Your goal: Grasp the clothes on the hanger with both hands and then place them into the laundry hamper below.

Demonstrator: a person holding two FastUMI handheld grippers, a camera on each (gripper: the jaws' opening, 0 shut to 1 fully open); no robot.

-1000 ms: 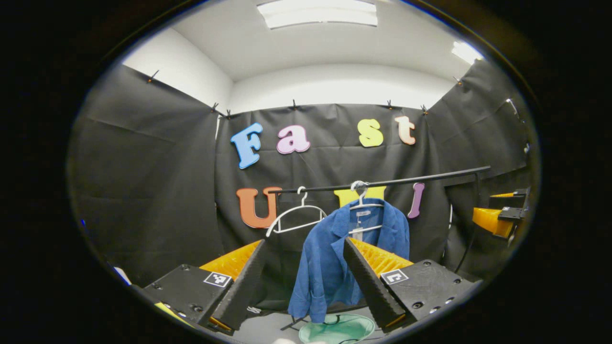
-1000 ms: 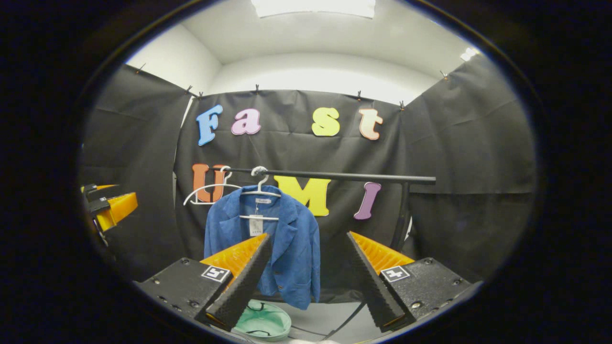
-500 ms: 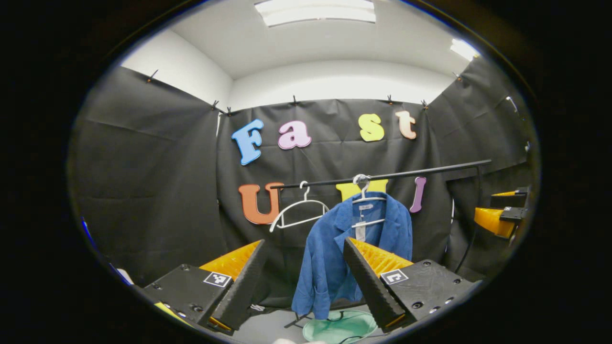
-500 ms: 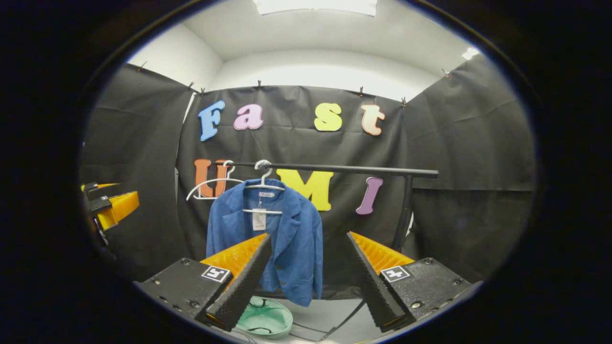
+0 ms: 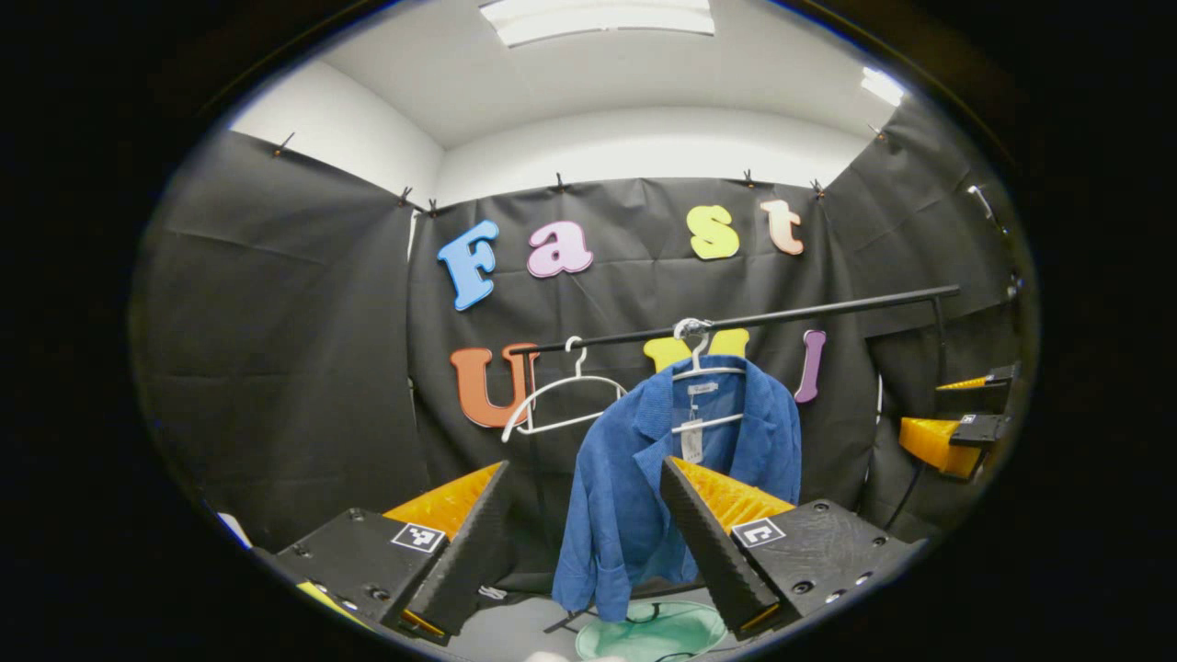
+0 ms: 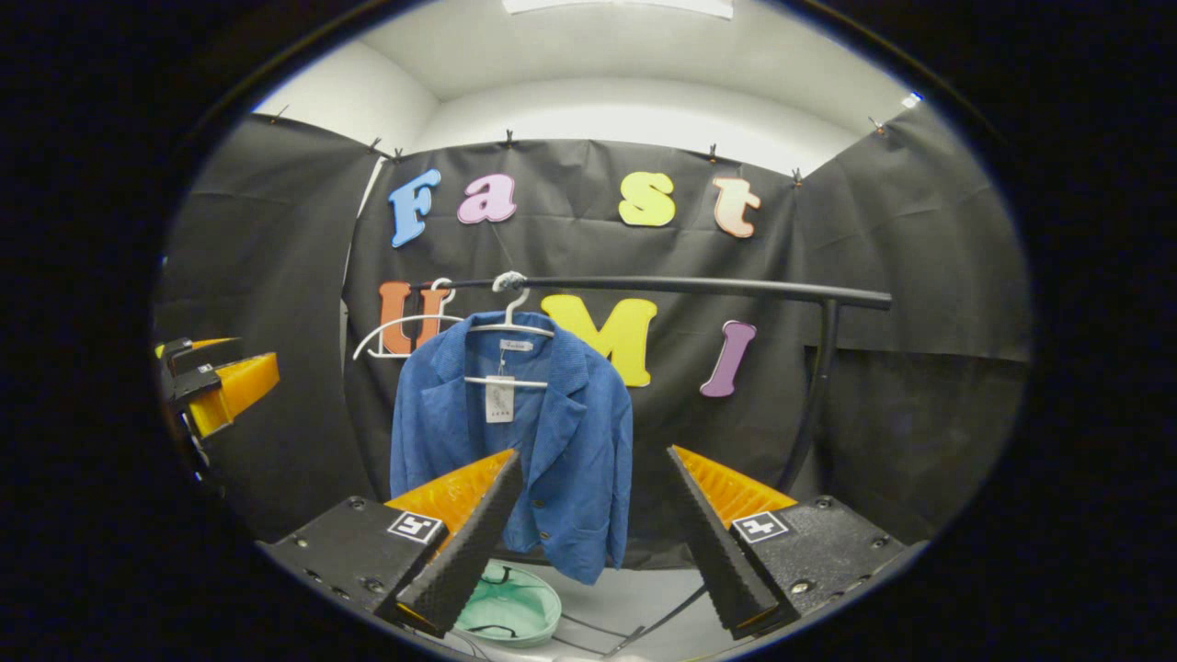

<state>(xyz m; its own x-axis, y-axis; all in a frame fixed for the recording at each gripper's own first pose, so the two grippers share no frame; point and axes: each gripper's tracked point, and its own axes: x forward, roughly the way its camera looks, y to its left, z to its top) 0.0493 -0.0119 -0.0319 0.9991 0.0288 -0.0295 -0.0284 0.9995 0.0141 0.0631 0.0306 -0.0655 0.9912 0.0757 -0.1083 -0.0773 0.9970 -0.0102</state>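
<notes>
The left gripper (image 5: 584,478) has two wedge-shaped fingers with ribbed outer faces and finely textured inner pads, set on flat black blocks (image 5: 368,556) studded with small screws. Each block carries a white square tag with a black coded marking. The right gripper (image 6: 588,469) is built alike, with the same tags and screws.

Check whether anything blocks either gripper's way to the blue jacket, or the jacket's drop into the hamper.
Nothing visible does. The left gripper and right gripper, both open, face the blue jacket across open air. An empty white hanger hangs beside it, off to one side. The green hamper sits open on the floor below the hem.
</notes>
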